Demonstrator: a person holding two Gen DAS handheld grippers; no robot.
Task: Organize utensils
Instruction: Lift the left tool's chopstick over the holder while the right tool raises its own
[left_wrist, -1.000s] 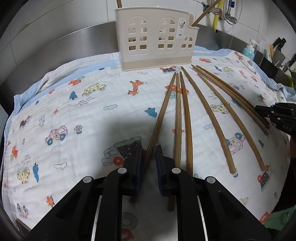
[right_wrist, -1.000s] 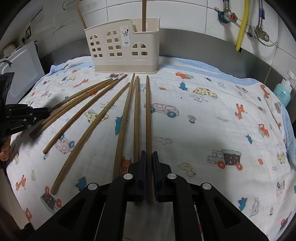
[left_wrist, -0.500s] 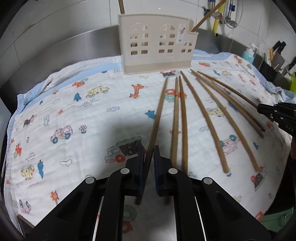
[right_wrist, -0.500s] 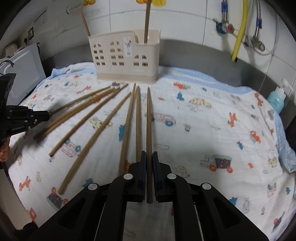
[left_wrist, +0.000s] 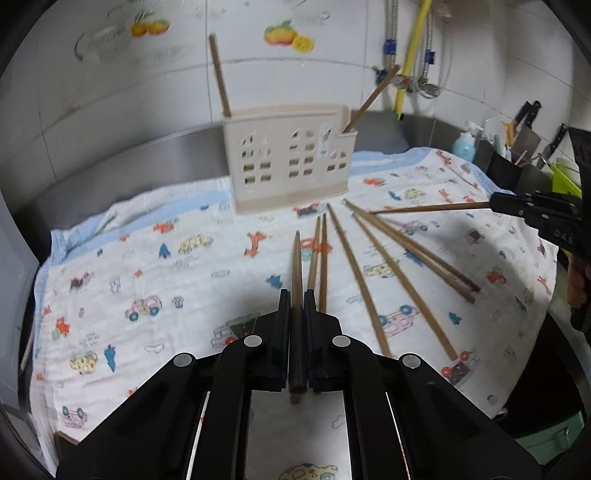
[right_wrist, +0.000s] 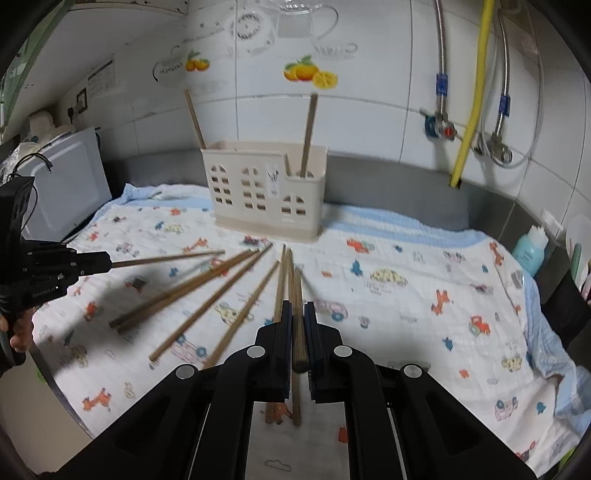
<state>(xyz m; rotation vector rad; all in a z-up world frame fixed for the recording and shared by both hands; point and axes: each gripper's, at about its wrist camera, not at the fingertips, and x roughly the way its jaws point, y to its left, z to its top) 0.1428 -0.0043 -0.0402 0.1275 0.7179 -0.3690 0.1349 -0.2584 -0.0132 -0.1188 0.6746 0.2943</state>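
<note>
Chopstick (left_wrist: 296, 280) ends hidden between both hand-held grippers' closed pads (left_wrist: 283, 332).

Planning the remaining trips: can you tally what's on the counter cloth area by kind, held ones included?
Chopsticks: 10 (6 lying on the cloth, 2 standing in the holder, 1 in the left gripper, 1 in the right gripper)
Utensil holder: 1
Patterned cloth: 1
Total: 12

Steel counter (left_wrist: 122, 173) under cartoon-print cloth (left_wrist: 155, 258); cloth bears utensil caddy (left_wrist: 288, 158), loose chopsticks (left_wrist: 402, 284).
</note>
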